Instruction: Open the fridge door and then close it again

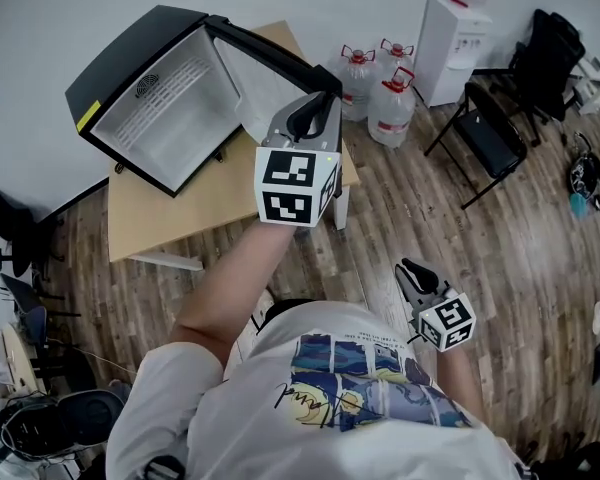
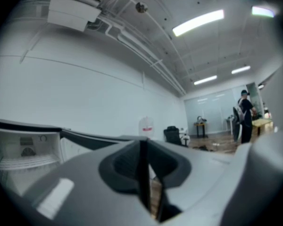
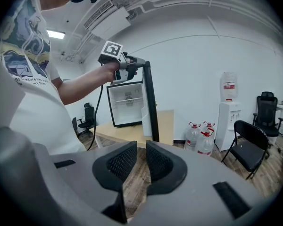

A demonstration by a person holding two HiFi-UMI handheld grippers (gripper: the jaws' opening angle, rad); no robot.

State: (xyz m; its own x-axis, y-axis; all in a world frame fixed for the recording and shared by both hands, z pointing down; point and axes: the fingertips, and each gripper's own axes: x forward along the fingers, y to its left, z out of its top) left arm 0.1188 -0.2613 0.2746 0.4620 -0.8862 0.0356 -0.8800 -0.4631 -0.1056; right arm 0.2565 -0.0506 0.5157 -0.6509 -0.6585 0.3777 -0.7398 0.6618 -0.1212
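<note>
A small black fridge (image 1: 145, 103) stands on a wooden table (image 1: 180, 223) with its white inside showing. Its door (image 1: 270, 53) is swung wide open. My left gripper (image 1: 312, 118) is raised at the door's free upper corner and is shut on the door's edge. In the left gripper view the thin dark door edge (image 2: 142, 161) runs between the pads of the left gripper (image 2: 144, 171). The right gripper view shows the door (image 3: 151, 102) edge-on, with the left gripper (image 3: 134, 68) on its top. My right gripper (image 1: 412, 271) hangs low by the person's waist; the right gripper (image 3: 136, 161) is open by a narrow gap, with nothing in it.
Large water bottles (image 1: 388, 103) stand on the wood floor right of the table, beside a white water dispenser (image 1: 450, 33). A black folding chair (image 1: 490, 133) is further right. A person (image 2: 246, 117) stands far off in the left gripper view.
</note>
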